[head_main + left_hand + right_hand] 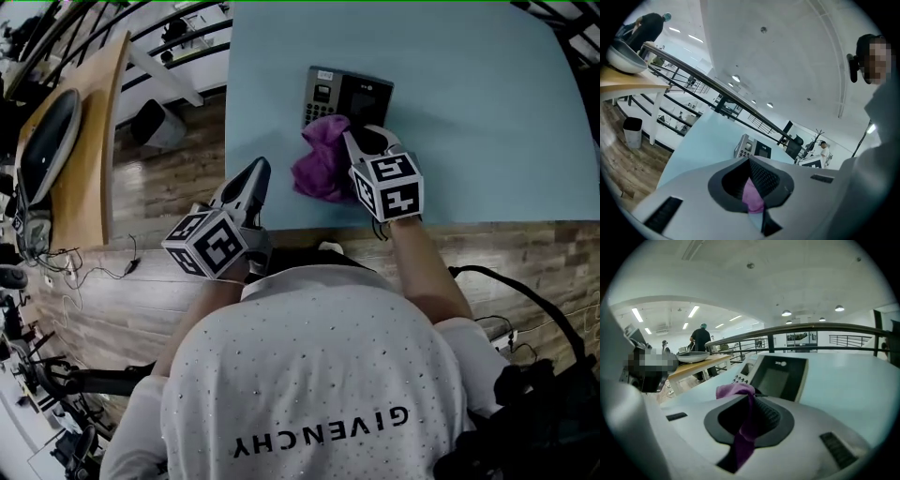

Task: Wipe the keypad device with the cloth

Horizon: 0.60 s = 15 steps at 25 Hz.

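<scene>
Gripping the cloth (321,169), right tongs (354,139) seemingly touch keypad device (330,94).

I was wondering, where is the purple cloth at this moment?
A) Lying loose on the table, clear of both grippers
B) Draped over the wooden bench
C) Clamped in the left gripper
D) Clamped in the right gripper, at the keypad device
D: the right gripper has its fingers closed on the purple cloth at the near edge of the keypad device, while the left gripper is off to the side.

Pale-blue table (487,122) (keypad device (349,94) atop)
</scene>
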Motion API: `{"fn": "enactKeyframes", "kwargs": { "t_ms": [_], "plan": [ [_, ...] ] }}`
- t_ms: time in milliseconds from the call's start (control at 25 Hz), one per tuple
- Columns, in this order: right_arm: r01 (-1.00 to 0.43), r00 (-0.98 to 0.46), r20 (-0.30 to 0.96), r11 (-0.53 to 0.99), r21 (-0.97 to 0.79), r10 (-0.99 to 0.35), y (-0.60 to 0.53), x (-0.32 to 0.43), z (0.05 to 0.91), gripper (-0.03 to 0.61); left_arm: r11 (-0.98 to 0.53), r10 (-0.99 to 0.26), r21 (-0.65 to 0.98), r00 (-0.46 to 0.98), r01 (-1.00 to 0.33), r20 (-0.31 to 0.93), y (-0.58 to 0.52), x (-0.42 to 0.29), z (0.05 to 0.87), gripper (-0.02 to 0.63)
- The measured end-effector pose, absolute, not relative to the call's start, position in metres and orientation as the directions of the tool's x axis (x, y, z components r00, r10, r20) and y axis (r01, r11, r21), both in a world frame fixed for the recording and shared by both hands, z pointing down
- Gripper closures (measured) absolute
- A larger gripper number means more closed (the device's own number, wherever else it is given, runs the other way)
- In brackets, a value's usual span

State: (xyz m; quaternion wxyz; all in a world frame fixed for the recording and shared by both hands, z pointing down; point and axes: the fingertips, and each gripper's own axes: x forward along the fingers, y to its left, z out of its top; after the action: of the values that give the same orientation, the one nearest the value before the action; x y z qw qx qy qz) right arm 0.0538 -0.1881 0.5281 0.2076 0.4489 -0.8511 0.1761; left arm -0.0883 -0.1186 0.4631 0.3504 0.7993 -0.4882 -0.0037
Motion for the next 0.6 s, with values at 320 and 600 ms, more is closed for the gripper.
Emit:
{"fn": "enactKeyframes", "kwargs": {
  "t_ms": [320,600],
  "plan": [
    [-0.879,-0.443,0.551,0.465,-0.109,-0.707,-0.178,0.104,0.534,0.541,-0.379,-0.747,0.575,0.607,-0.725,0.272,-0.138,-0.050,0.442,0.612],
    [-0.903,-0.417,0.585,0.393,-0.177,-0.695,-0.167,0.122,0.543,0.538,-0.378,-0.756,0.606,0.611,-0.700,0.234,-0.139,-0.053,0.432,0.612]
  ]
}}
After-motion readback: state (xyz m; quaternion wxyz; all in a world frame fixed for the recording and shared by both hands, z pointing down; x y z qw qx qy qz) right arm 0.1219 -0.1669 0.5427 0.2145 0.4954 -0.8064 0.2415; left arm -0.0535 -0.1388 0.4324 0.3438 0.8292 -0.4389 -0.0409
